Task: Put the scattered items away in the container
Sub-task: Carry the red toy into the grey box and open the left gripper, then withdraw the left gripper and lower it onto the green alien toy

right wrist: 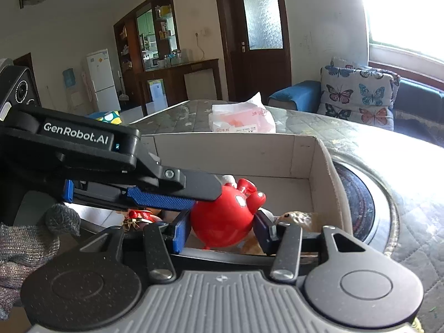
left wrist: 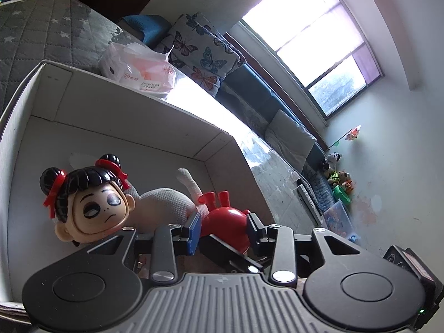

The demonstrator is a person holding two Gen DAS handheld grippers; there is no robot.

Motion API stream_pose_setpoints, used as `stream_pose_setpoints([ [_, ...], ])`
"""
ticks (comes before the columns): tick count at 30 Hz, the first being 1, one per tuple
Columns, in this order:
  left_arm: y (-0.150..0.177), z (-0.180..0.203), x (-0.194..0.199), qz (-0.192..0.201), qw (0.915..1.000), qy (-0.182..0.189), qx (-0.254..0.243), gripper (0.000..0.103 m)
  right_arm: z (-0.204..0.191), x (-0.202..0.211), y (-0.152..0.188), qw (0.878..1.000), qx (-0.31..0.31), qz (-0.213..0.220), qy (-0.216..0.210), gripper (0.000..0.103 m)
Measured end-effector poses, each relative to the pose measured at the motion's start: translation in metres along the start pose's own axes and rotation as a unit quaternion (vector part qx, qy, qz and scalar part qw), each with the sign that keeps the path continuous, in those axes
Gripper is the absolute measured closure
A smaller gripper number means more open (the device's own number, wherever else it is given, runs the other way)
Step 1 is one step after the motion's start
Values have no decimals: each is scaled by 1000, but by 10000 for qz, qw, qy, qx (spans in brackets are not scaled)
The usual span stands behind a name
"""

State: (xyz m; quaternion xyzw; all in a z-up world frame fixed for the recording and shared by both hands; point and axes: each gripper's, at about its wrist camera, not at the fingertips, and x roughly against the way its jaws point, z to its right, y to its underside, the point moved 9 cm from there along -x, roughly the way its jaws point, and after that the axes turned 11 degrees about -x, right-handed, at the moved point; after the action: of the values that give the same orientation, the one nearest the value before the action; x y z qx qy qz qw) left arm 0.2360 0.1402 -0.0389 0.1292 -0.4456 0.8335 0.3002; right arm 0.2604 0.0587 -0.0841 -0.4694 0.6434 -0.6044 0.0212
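A red heart-shaped toy (left wrist: 226,223) (right wrist: 226,223) sits low inside the white cardboard box (left wrist: 116,127) (right wrist: 238,155). Both grippers are at it. My left gripper (left wrist: 223,229) has its blue pads on either side of the toy. My right gripper (right wrist: 222,229) also brackets it with a pad on each side. The left gripper's blue finger (right wrist: 159,198) crosses the right wrist view and touches the toy's top. A doll head (left wrist: 91,202) with black buns and red ribbons and a white knitted plush (left wrist: 166,202) lie in the box beside the toy.
The box stands on a quilted grey bed cover (right wrist: 347,133). A pink tissue pack (left wrist: 138,69) (right wrist: 241,119) lies behind the box. A butterfly cushion (right wrist: 358,97) rests on a blue sofa. A small brown toy (right wrist: 297,217) lies by the box's right wall.
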Motion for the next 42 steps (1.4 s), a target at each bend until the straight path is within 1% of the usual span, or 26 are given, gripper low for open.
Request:
stream_pose_setpoints([
  [3,4,-1,0,-45,10000,-7,31,63,0,4,0,10000,5,37,38,52],
  [5,7,-1,-1,-80,10000,-51,3,63,0,7,0,9999,59,84,84,49],
  [7,9,-3,-1,-94,9999,-96,2,64,0,11,1,9998,115,125,124,49],
  [19,9,-4,6,-20,9998,-211,3,65,-4,33,2,9994,175,275,131,48],
  [22,10,-1,10,8,9997,-249,-24,66,-4,44,1,9992,164,354,132,46],
  [23,10,0,12,32,9997,-249,-30,66,-4,47,1,9990,156,392,137,42],
  [24,10,3,14,52,9997,-237,-37,66,-3,52,1,9989,149,434,140,40],
  [28,13,15,21,133,9995,-245,-166,66,0,68,2,9984,126,533,147,38],
  [30,15,20,25,188,9991,-289,-252,66,2,75,6,9983,120,548,171,36],
  [32,18,26,28,202,9991,-251,-269,67,5,82,10,9981,115,566,208,34],
  [34,22,31,30,206,9991,-233,-277,67,8,89,14,9980,85,588,234,34],
  [37,26,38,33,302,9983,-326,-368,67,15,98,21,9977,31,606,300,33],
  [39,30,43,34,262,9984,-279,-406,67,20,103,26,9975,-6,609,348,32],
  [42,36,53,37,288,9980,-268,-488,67,27,110,34,9972,-52,601,434,27],
])
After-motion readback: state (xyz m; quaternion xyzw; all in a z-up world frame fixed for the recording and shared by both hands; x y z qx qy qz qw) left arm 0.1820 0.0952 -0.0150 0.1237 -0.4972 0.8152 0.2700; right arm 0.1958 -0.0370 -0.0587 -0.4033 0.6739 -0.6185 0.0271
